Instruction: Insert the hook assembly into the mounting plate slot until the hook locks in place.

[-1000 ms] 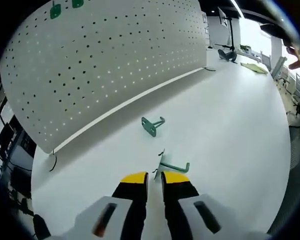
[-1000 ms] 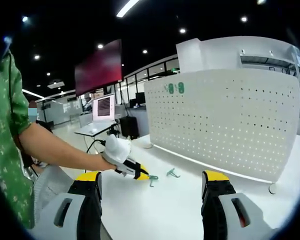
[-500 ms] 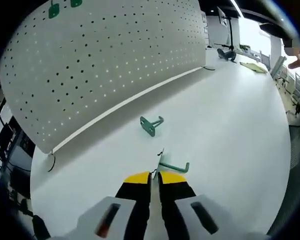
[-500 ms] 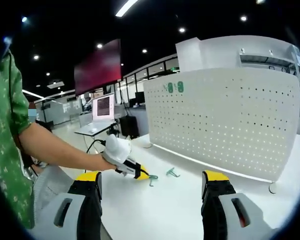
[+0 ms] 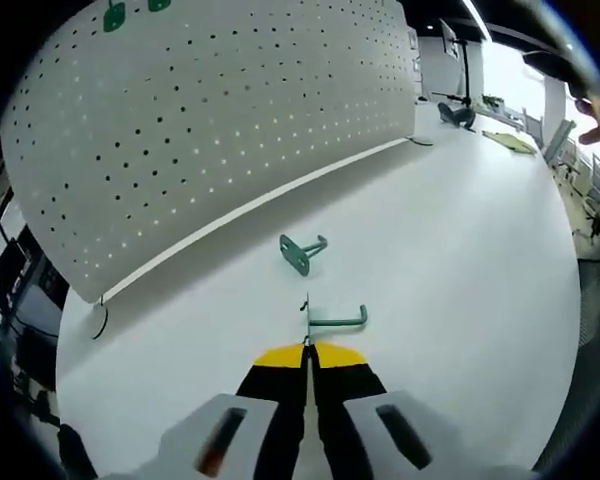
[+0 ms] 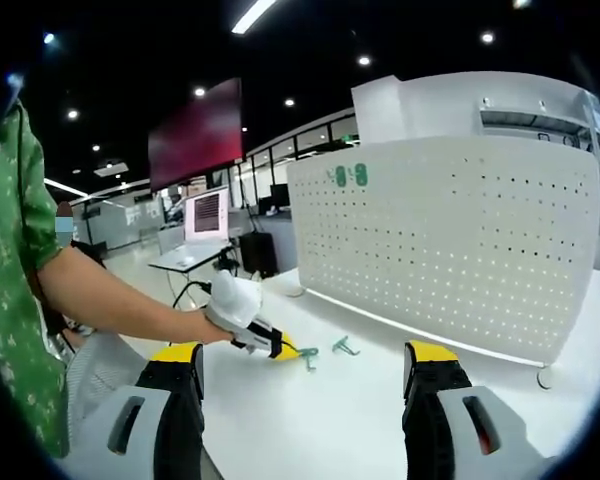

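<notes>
White worktop [image 5: 460,240] below the pegboard [image 5: 210,120]: our left hand-held gripper [image 5: 307,352] clamps the green hook [image 5: 332,320] by its base, ready for carrying; right hand-held gripper [image 6: 305,375] waits open.

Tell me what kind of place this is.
Probably an open office or lab: a white pegboard stands on a white table, with a laptop and a wall screen behind.

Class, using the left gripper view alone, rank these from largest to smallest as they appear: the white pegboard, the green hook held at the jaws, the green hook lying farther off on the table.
1. white pegboard, by far.
2 and 3. held green hook and loose green hook: they look alike, and the held one is nearer, so no ranking.
</notes>
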A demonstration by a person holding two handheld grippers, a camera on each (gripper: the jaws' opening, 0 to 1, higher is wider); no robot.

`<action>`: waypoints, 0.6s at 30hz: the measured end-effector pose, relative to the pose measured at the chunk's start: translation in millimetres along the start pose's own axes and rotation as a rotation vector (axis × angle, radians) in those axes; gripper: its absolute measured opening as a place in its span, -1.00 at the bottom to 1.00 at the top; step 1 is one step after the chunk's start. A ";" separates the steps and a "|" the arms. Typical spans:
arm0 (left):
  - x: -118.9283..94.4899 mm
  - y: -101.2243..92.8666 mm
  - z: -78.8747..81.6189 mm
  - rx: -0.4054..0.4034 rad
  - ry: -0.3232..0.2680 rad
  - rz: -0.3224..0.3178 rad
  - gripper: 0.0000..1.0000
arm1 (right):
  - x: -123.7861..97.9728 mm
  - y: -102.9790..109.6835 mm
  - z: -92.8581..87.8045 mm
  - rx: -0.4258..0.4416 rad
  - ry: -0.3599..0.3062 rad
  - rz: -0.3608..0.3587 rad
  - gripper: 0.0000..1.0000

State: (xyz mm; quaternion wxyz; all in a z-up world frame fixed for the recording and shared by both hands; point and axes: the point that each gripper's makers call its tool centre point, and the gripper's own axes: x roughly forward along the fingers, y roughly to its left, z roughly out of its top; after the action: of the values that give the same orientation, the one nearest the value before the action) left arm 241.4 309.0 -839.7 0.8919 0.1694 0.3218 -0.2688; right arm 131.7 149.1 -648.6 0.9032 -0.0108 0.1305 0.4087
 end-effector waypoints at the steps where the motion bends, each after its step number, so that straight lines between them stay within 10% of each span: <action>1: -0.1 0.2 0.3 -0.002 -0.002 0.000 -0.96 | -0.1 -0.3 0.1 0.000 0.000 -0.001 0.68; 18: -3.8 -2.0 8.9 -0.034 -0.038 -0.015 -0.97 | -0.3 -0.5 0.3 0.003 -0.003 -0.002 0.67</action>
State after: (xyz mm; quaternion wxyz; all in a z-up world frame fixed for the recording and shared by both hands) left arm 242.1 304.6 -830.9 0.8986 0.1466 0.3106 -0.2732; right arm 132.0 148.7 -648.3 0.9039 -0.0089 0.1296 0.4075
